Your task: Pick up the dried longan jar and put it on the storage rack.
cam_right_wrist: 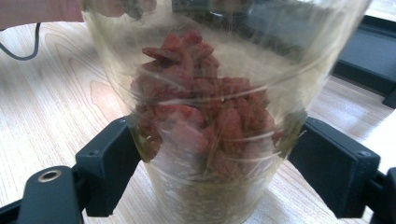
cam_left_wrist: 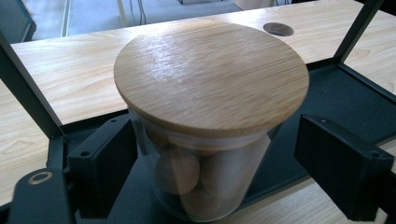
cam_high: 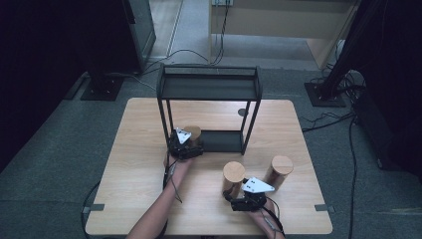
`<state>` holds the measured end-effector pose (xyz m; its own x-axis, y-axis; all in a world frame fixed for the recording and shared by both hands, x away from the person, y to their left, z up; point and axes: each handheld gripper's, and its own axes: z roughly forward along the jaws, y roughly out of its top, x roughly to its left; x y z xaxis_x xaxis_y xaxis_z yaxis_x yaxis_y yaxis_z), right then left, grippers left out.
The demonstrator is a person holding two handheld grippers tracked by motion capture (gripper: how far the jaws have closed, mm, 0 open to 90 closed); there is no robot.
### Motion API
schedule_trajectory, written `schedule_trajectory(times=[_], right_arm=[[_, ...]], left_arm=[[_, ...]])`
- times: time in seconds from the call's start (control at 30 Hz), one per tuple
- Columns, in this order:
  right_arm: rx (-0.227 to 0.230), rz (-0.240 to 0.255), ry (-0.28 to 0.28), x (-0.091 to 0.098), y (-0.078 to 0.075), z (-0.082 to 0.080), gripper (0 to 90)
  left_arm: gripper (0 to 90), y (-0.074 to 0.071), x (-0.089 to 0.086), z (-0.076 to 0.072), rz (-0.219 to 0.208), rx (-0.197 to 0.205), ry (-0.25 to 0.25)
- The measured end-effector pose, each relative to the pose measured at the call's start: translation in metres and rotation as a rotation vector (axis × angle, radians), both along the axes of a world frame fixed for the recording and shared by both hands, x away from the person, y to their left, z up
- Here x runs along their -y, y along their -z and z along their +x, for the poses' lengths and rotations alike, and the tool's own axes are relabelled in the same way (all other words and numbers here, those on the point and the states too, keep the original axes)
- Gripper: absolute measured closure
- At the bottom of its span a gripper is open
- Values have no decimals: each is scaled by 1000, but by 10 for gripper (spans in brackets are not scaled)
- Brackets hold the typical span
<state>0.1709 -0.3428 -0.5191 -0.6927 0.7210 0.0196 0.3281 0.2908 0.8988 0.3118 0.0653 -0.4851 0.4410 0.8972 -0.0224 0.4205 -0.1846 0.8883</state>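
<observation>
Jars are what both grippers work on. Left gripper (cam_high: 185,144) has its jaws around a lidded jar (cam_left_wrist: 205,121) of brown balls on the black rack's (cam_high: 209,87) bottom shelf, the right jaw standing clear. Right gripper (cam_high: 249,196) clamps a jar of red bits (cam_right_wrist: 210,130) on the table (cam_high: 139,149). A third jar (cam_high: 278,172) stands just beside.

table (cam_high: 144,149): light wood, round cable hole (cam_high: 242,112) near back edge
black rack (cam_high: 209,87): stands on table, back centre
rack's bottom shelf (cam_high: 221,141): carries lidded jar (cam_high: 192,133), left end
table front-right: two lidded jars (cam_high: 233,175), (cam_high: 278,171), just apart
</observation>
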Motion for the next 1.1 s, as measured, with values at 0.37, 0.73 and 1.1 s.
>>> schedule_trajectory(times=[0.37, 0.73, 1.1], right_arm=[[0, 0, 0, 0, 0, 0, 171], [-1, -1, 0, 0, 0, 0, 171], [1, -2, -1, 0, 0, 0, 171]], left_arm=[[145, 2, -3, -7, 6, -2, 5], [145, 5, -10, -15, -5, -1, 15], [146, 5, -19, -22, 9, 1, 31]])
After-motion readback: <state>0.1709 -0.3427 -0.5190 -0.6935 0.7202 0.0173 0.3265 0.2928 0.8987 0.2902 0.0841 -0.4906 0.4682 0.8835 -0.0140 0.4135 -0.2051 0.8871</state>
